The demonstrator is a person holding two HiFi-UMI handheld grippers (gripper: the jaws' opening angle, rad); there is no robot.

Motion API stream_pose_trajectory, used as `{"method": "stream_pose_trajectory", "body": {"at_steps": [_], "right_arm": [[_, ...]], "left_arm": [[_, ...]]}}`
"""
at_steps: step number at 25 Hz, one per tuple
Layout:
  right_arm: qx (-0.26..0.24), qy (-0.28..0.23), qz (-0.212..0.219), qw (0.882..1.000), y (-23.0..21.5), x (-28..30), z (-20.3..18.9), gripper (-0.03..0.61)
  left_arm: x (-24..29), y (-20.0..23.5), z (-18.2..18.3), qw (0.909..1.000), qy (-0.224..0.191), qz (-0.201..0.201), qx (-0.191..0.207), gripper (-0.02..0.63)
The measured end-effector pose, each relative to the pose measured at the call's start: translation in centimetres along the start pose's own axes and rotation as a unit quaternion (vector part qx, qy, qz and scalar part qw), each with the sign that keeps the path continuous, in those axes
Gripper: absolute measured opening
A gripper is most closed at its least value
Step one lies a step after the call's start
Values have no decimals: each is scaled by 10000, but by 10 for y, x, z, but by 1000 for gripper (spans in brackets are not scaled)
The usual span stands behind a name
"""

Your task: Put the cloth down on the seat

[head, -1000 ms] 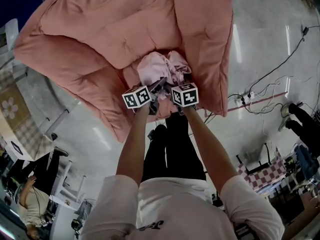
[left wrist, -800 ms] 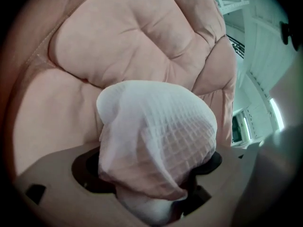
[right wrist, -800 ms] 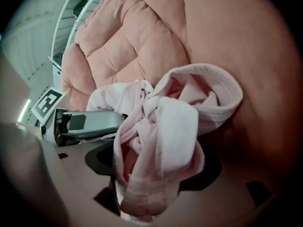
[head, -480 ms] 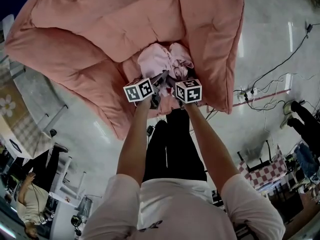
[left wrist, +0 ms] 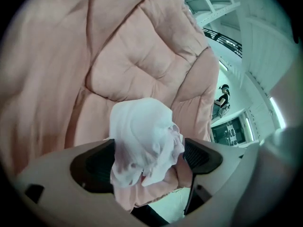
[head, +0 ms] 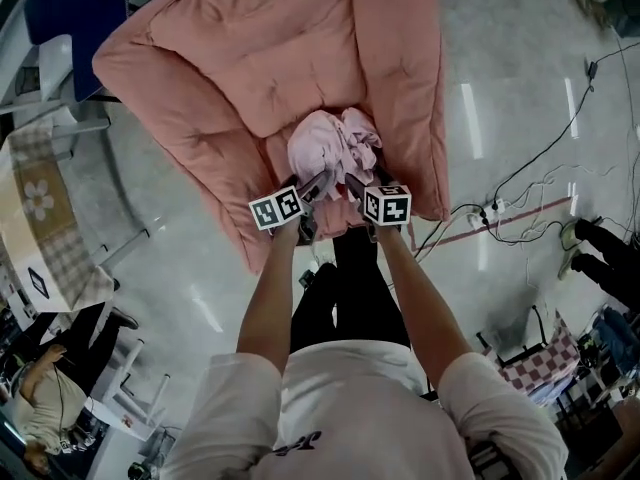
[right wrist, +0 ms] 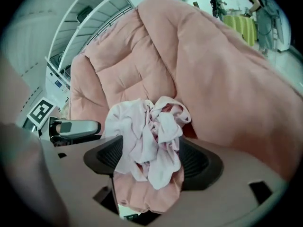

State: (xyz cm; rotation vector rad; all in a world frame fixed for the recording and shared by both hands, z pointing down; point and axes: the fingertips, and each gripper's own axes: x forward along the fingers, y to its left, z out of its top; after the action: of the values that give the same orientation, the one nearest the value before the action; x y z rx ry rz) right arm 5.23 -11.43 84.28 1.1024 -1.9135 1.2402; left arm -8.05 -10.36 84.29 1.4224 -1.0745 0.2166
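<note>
A crumpled pale pink cloth (head: 330, 148) lies bunched on the seat of a big salmon-pink padded chair (head: 260, 58). Both grippers are at the seat's front edge, side by side. In the left gripper view the cloth (left wrist: 142, 136) sits between the wide-spread jaws of my left gripper (left wrist: 147, 157), brushing one pad, not squeezed. In the right gripper view the cloth (right wrist: 149, 131) lies loose between the jaws of my right gripper (right wrist: 154, 160), which stand at their widest. From above, the left gripper (head: 312, 183) and right gripper (head: 352, 180) point at the bundle.
The chair's back cushion (right wrist: 142, 60) and thick arms rise around the seat. A table with a checked cover (head: 40, 218) and a blue chair (head: 75, 8) stand at the left. Cables and a power strip (head: 490, 213) run over the shiny floor at the right. A person (head: 40, 418) sits at lower left.
The marker cubes have drawn slightly apart and back toward me, while the cloth stays on the seat. The right jaws have spread. The head view has shifted, showing more of the floor.
</note>
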Motion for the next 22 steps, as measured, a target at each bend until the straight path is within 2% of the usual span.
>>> {"method": "stream_pose_trajectory", "body": {"at_steps": [5,11,16,19,22], "right_arm": [[12,-193,-36,9998,21,-56,-18,360],[-224,-898,-114,9956,53,-109,5,360],[-737,-1596,-173,9843,92,-168,34,345],[-1010,-2076,-302,9725,111,-210,52,225],[-1270,-2483,-268,9599,137,-249,70,217]], "left_arm": [[-44,-27,-22,9998,-76,-44,181,448],[-88,-74,-11,9926,-555,-164,1068,448],[-152,-119,10,9747,-1241,-122,1854,446],[-191,-149,19,9613,-1676,-187,2180,445],[-234,-179,30,9447,-2198,-246,2422,411]]}}
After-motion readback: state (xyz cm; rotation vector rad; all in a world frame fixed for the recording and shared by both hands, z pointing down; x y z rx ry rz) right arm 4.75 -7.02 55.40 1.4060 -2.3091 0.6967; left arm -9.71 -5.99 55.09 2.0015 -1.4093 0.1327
